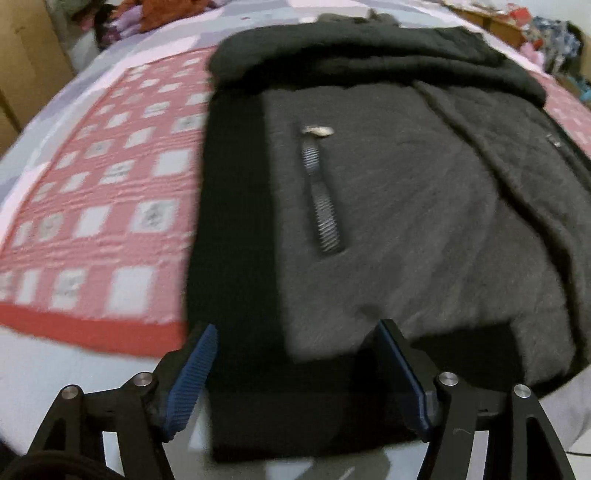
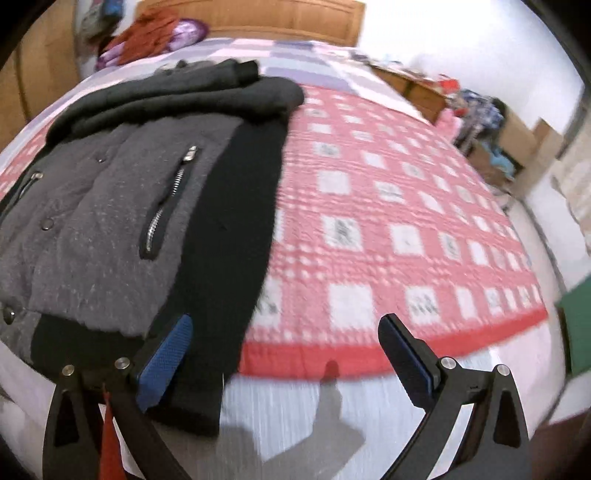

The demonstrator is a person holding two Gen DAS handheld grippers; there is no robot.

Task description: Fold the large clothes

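A large grey and black jacket (image 1: pixel 406 206) lies spread flat on the bed, with a zipped pocket (image 1: pixel 321 195) and its hood at the far end. It also shows in the right wrist view (image 2: pixel 110 206). My left gripper (image 1: pixel 295 354) is open, its jaws wide apart over the jacket's near black hem and sleeve. My right gripper (image 2: pixel 284 347) is open and empty. It hovers at the jacket's right black sleeve (image 2: pixel 229 236), its left fingertip (image 2: pixel 177 336) over the cloth and the right one over the bedspread.
The jacket rests on a red and white checked bedspread (image 2: pixel 388 221) over a pale sheet. A pile of clothes (image 2: pixel 155 29) sits by the wooden headboard. Boxes and clutter (image 2: pixel 487 122) stand beside the bed on the right.
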